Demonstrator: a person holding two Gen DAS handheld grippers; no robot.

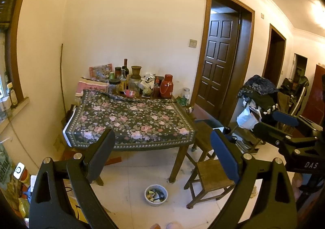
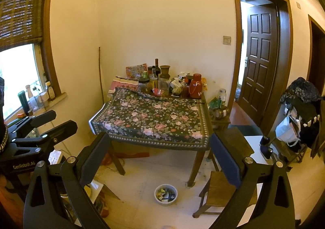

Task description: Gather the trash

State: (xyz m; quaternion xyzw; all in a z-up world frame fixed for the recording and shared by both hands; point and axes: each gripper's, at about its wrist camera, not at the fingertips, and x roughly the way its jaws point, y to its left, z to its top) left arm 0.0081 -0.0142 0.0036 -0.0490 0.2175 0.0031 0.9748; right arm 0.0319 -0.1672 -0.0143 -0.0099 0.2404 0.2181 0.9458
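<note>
A: Trash (image 1: 156, 195) logged: mixed wrappers and scraps, heaped in a pale round bowl (image 1: 147, 198) on the white floor tiles (image 1: 130, 184). Sits just in front of the bench's near right leg, a little to its left.

B: Confirmed from the right wrist view. Same bowl (image 2: 156, 196), same scraps (image 2: 166, 194), on the floor between the bench leg and a low wooden chair (image 2: 218, 192).

A: Left claw (image 1: 162, 147): spread wide, nothing between the fingers. Held high, well apart from the bowl.

B: Right claw (image 2: 160, 147): likewise wide, nothing gripped. Also seen at the right edge of the left wrist view (image 1: 264, 115), beside the other, fingers parted there too.

A: Bench (image 1: 178, 160): dark wood, front part covered by a black floral cloth (image 1: 130, 121), bare of objects. Back strip crowded with bottles, jars, a red flask (image 1: 167, 86) and a brown pot (image 1: 136, 71).

B: Beyond: cream wall, dark panelled door (image 2: 259, 62) standing ajar to the right, window (image 2: 16, 74) with a woven blind to the left. Rack heaped with clothes (image 2: 300, 107) at far right.
</note>
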